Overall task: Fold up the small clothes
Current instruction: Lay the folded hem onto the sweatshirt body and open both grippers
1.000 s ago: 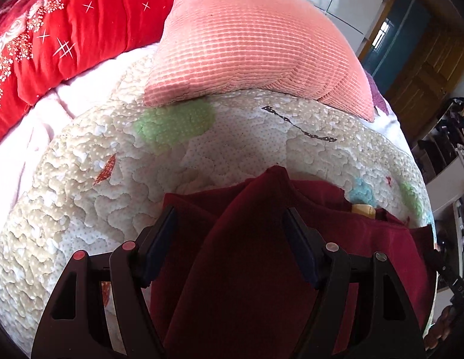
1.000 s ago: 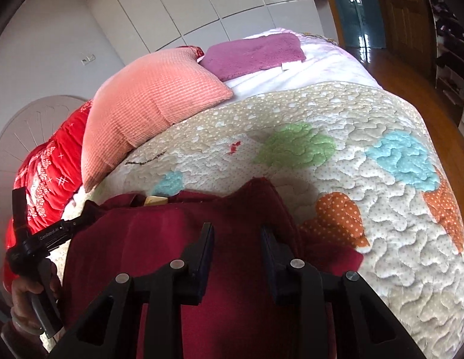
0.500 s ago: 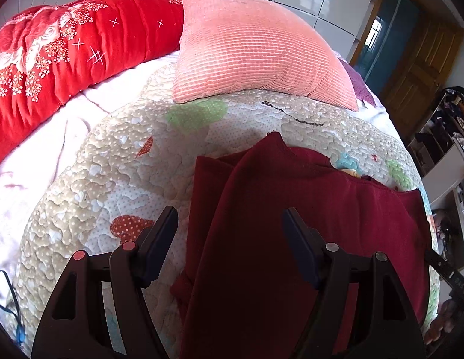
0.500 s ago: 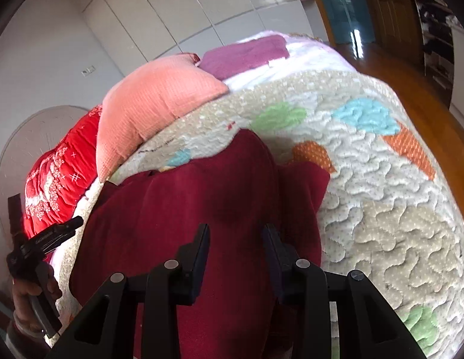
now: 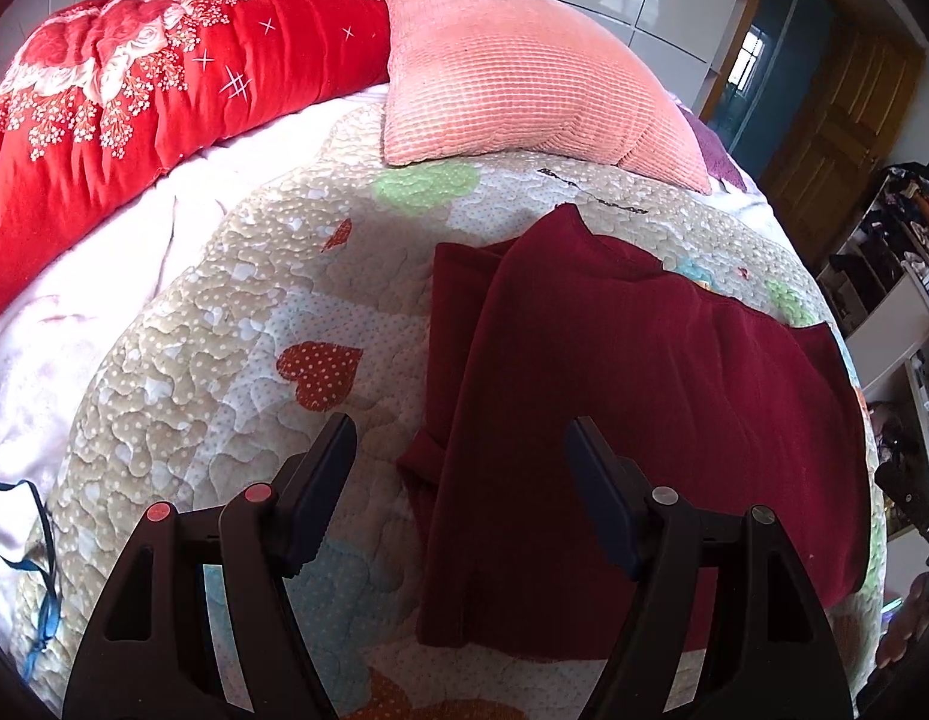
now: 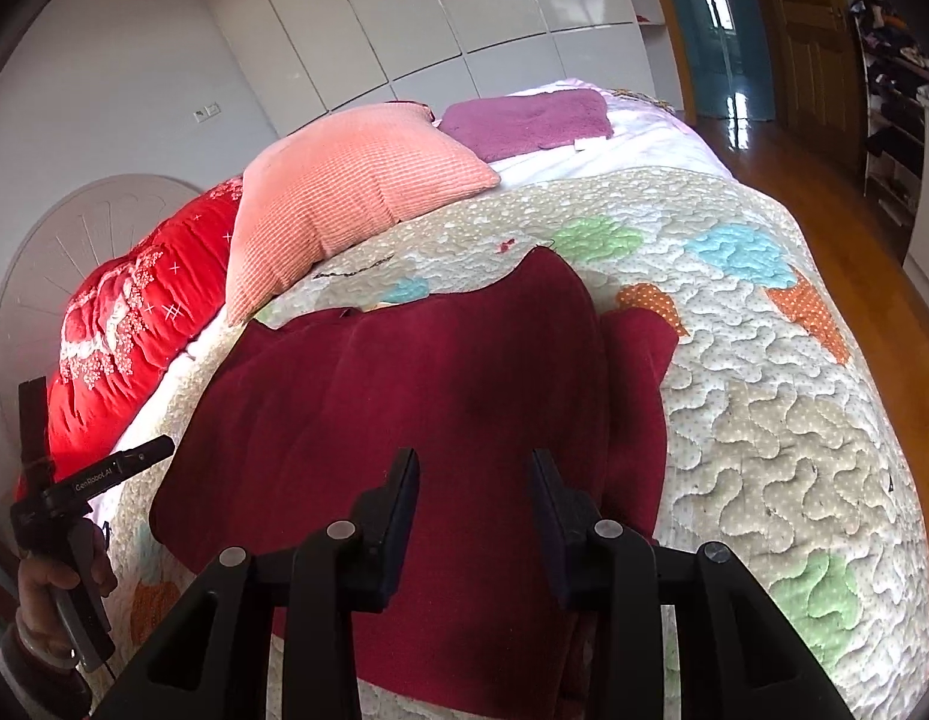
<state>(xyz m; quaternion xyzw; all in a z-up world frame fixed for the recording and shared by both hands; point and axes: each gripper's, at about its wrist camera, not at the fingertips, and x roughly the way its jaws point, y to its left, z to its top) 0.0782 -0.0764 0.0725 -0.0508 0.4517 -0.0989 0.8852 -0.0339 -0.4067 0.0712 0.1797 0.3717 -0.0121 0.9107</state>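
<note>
A dark red garment (image 5: pixel 644 390) lies on the patterned quilt (image 5: pixel 224 360), its upper layer folded over a narrower strip along its edge. My left gripper (image 5: pixel 459 426) hovers open and wide over the garment's left edge, one finger above bare quilt, holding nothing. In the right wrist view the same garment (image 6: pixel 404 390) spreads under my right gripper (image 6: pixel 473 459). Its jaws stand a small way apart above the cloth with nothing pinched. The left gripper (image 6: pixel 92 480) shows at the far left, held by a hand (image 6: pixel 56 588).
A pink ribbed pillow (image 5: pixel 524 78) and a red floral duvet (image 5: pixel 134 108) lie at the head of the bed. A purple cushion (image 6: pixel 524 120) sits behind the pillow. Wooden floor (image 6: pixel 854 228) and shelves lie past the bed's right edge. A blue cord (image 5: pixel 38 540) trails at the left.
Both grippers have drawn back from the garment, and more of the quilt shows. The left gripper has shifted left off the cloth. The right jaws stand slightly wider.
</note>
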